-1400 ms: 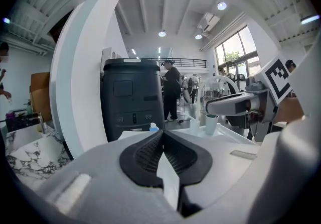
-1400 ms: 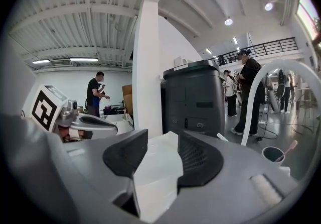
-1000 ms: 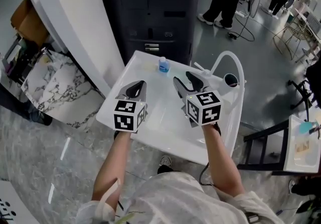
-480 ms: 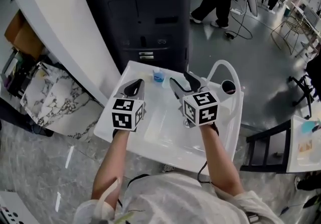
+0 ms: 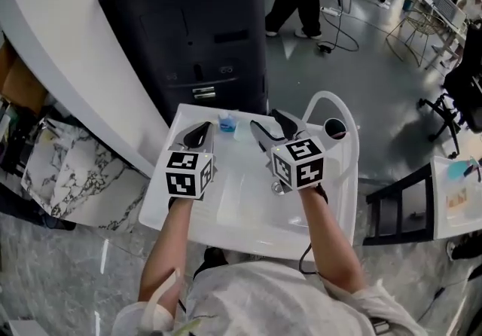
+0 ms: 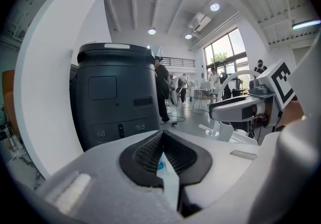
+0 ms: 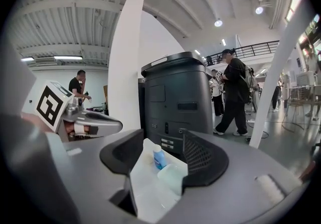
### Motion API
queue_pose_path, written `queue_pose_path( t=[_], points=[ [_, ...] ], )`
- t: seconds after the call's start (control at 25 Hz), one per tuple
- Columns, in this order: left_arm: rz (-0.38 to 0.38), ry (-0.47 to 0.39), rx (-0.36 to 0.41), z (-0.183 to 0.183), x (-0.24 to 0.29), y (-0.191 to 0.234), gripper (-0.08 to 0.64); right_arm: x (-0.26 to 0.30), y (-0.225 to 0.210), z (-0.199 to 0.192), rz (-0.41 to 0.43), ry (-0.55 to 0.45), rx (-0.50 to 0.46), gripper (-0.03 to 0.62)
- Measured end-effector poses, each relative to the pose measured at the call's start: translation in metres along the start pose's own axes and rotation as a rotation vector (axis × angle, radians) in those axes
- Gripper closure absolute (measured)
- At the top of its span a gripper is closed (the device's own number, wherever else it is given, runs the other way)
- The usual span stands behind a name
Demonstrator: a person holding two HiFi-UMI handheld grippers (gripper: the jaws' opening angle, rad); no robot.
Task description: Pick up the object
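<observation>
Scene, head view:
- White curved wall [image 5: 75, 48] runs along the left.
- Dark printer [image 5: 196, 33] stands on the floor against the far edge of the cart.
- White cart [image 5: 248, 214] sits below the camera; its looped handle [image 5: 331, 101] is at the right end.
- Marbled panel [image 5: 68, 176] leans on the floor to the cart's left.
- A person [image 7: 235, 97] stands on the open floor beyond the printer, seen in the right gripper view.

Grippers, both held over the cart top and pointing toward the printer:
- Left gripper [image 5: 200, 129]: jaws pressed together at the tips, with nothing between the pads. Its own view shows only a narrow slit, and a sliver of blue shows through it.
- Right gripper [image 5: 265, 119]: jaws spread wide and have just been opening. The pads press on nothing. Its marker cube [image 5: 298, 163] faces up toward the camera.

Object:
- Small blue bottle [image 5: 227, 123] stands upright on the cart top near the far edge, just in front of the printer.
- In the head view it lies between the two sets of jaw tips, near both and touching neither.
- In the right gripper view it stands ahead of the jaws, inside the open gap.
</observation>
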State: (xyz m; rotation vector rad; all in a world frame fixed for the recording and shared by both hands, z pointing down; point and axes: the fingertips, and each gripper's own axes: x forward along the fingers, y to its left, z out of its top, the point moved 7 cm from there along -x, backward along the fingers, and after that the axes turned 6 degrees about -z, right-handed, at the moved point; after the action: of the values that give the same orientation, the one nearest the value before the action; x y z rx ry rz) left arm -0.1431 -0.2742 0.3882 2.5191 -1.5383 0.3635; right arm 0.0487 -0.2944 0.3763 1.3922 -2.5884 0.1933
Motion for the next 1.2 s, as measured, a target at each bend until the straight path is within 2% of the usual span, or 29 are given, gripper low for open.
queue_pose_path(
  t=[0.48,0.88,1.2],
  points=[
    [-0.187,-0.009,0.04,0.004,0.035,0.033,0.558,0.017,0.004,-0.006,-0.148,0.051,-0.024,0.359],
    [-0.258,-0.006,0.048,-0.002,0.045,0.049,0.56,0.028,0.007,-0.015,-0.16,0.135,-0.112,0.358],
    [-0.276,-0.001,0.046,-0.008,0.046,0.057,0.56,0.042,0.015,-0.025,-0.076,0.233,-0.236,0.347]
  ],
)
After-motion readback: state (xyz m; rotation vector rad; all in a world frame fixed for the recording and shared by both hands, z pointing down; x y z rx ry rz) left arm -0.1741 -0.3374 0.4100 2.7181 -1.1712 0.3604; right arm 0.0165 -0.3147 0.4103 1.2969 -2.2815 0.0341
